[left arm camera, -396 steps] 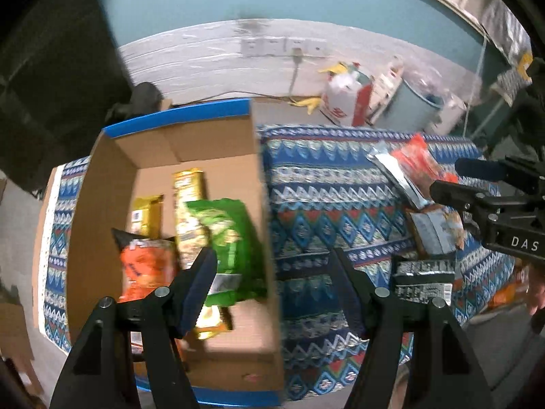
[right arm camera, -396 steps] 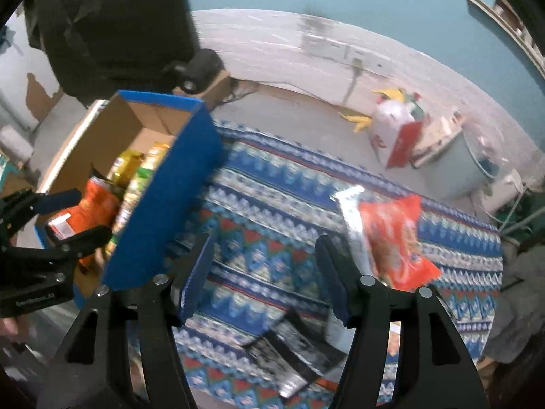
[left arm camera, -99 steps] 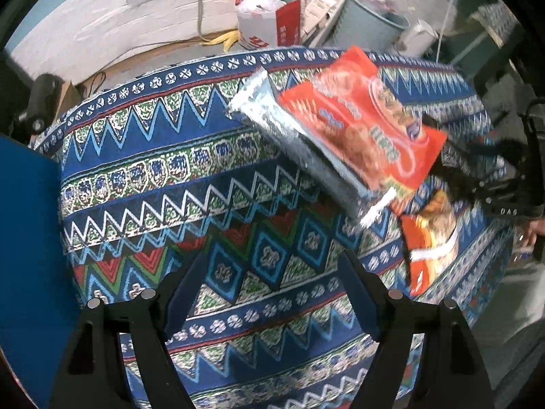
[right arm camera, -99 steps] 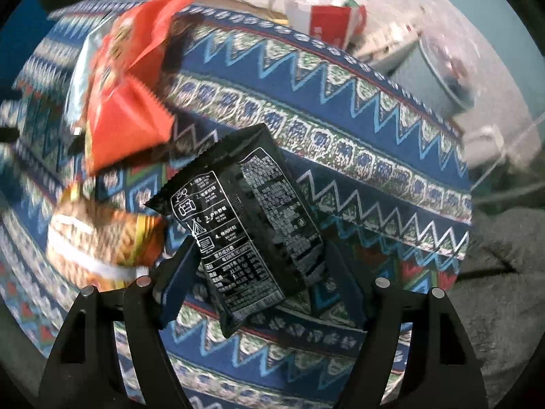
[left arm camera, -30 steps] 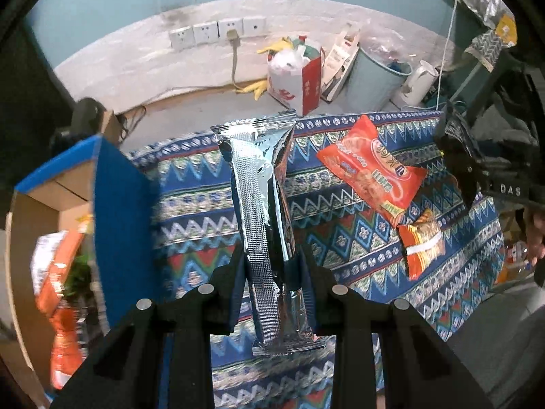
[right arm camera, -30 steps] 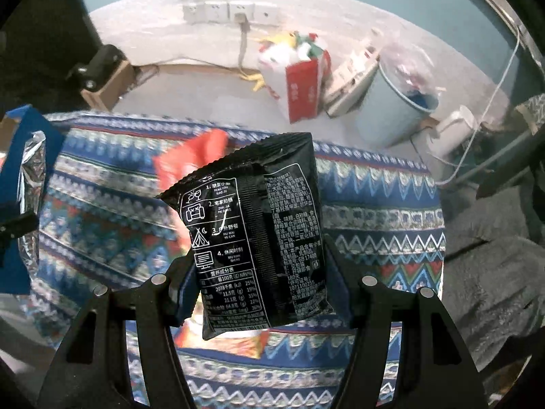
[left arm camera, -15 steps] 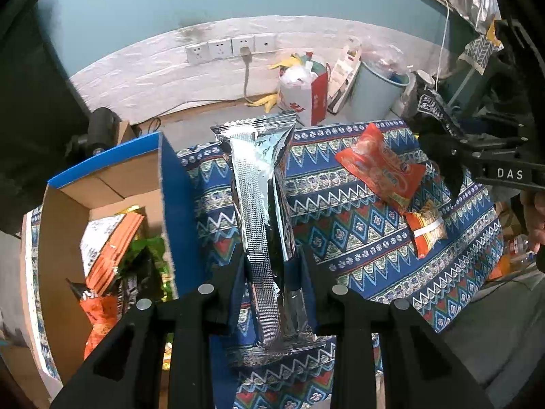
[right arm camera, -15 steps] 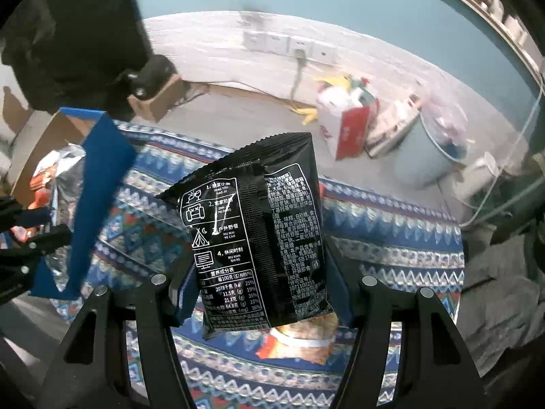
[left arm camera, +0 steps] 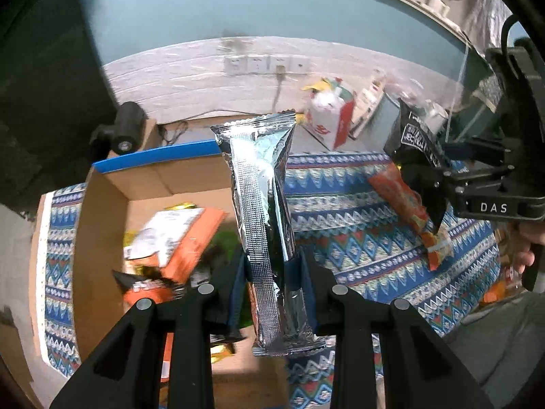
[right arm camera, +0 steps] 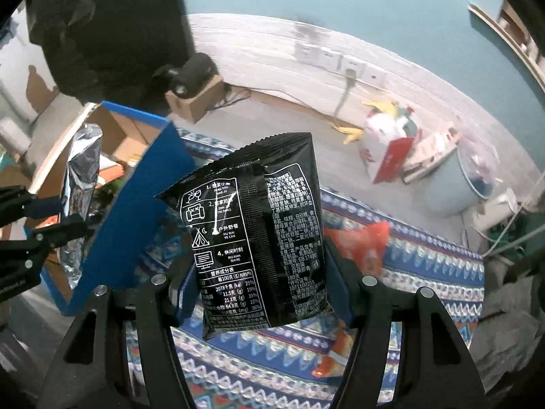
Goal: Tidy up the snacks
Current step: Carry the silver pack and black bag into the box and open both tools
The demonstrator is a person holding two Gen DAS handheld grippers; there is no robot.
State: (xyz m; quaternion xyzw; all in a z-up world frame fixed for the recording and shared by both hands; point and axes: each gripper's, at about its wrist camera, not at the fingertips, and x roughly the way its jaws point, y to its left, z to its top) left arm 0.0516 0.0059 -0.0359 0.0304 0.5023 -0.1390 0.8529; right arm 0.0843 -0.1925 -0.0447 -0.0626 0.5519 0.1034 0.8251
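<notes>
Left gripper clamps an upright silver packet over the cardboard box of blurred, apparently orange snacks; right gripper holds a black packet.

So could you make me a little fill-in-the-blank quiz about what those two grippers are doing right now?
1. The left gripper is shut on a long ____ packet.
2. The right gripper holds a ____ bag with white print.
3. The snacks already sorted lie in a cardboard ____ with blue edges.
4. An orange bag lies on the patterned ____.

Missing words: silver; black; box; cloth
</notes>
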